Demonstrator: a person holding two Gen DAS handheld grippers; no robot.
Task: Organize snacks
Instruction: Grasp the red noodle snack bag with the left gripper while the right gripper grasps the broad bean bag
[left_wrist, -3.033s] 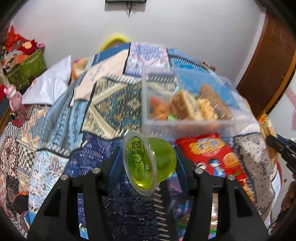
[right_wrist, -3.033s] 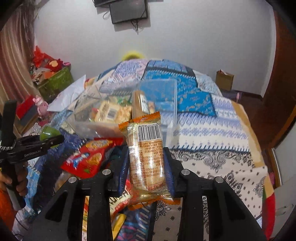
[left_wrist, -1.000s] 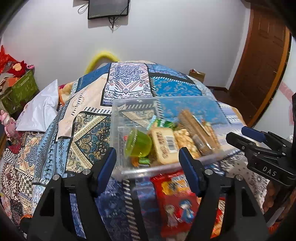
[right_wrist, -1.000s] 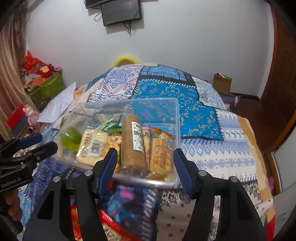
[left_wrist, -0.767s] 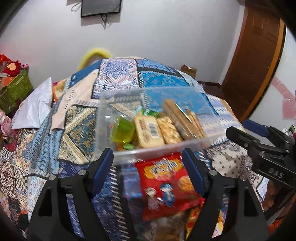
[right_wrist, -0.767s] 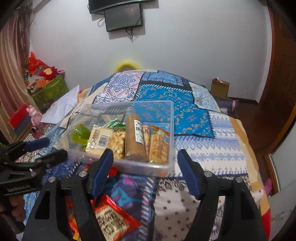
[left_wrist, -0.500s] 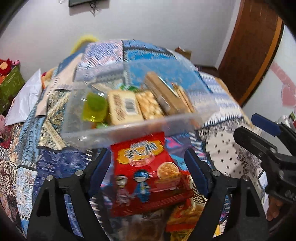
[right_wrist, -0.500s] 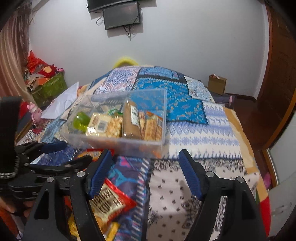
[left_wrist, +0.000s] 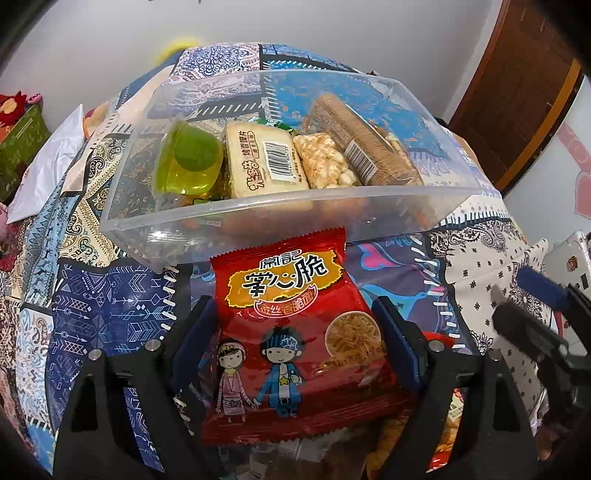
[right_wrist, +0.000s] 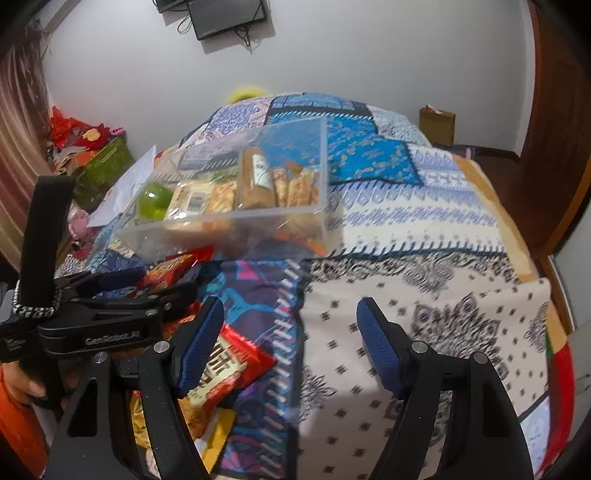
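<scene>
A clear plastic bin (left_wrist: 258, 214) on the patterned bedspread holds a green jelly cup (left_wrist: 188, 162), a barcoded biscuit pack (left_wrist: 266, 162) and a sleeve of round biscuits (left_wrist: 354, 140). In front of it lies a red snack packet (left_wrist: 295, 332). My left gripper (left_wrist: 293, 306) straddles this packet, its jaws opening, pads beside the packet's edges. My right gripper (right_wrist: 290, 314) is open over bare bedspread, nothing between its fingers. Its left finger overlaps another red packet (right_wrist: 225, 365). The bin (right_wrist: 221, 236) and my left gripper (right_wrist: 110, 306) show in the right wrist view.
More loose snack packets lie heaped under the grippers at the bed's near edge. A green box (right_wrist: 103, 170) and a white bag (left_wrist: 48, 166) sit at the left. A brown paper bag (right_wrist: 437, 123) stands on the floor by the far wall, and a wooden door (left_wrist: 517, 92) at the right.
The jelly cup and the orange-wrapped biscuit pack, held three seconds ago, now lie in the bin. Both grippers have drawn back and down, jaws wider; the left now frames the red packet.
</scene>
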